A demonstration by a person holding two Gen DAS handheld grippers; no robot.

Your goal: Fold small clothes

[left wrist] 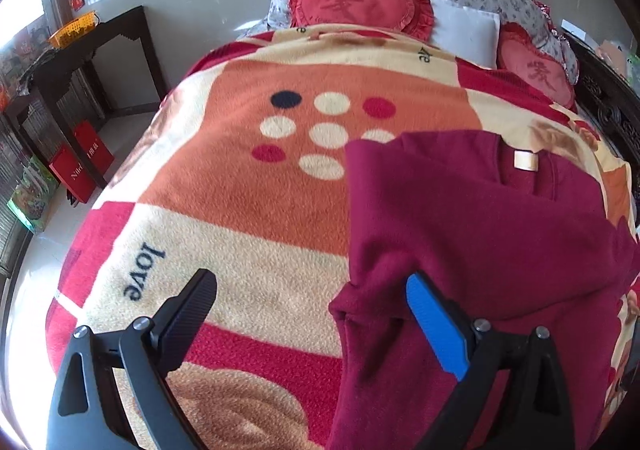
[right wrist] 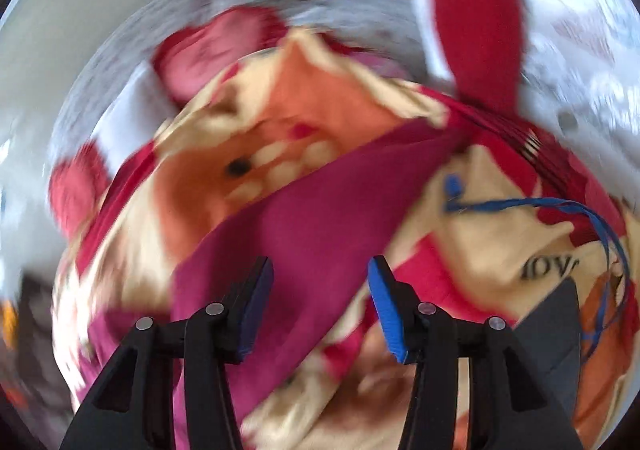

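Observation:
A maroon garment lies flat on the patterned bed blanket, with its collar and white label toward the pillows. My left gripper hangs open above the garment's near left edge. Its blue-padded finger is over the cloth, its black finger over bare blanket, and nothing is pinched. The right wrist view is heavily blurred. There my right gripper has its jaws apart over a maroon fold of the garment, and its pads do not press on the cloth.
Red heart cushions and a white pillow lie at the bed's head. A dark side table with a yellow basket stands at the left wall, with red bags on the floor. A blue cord trails across the blanket.

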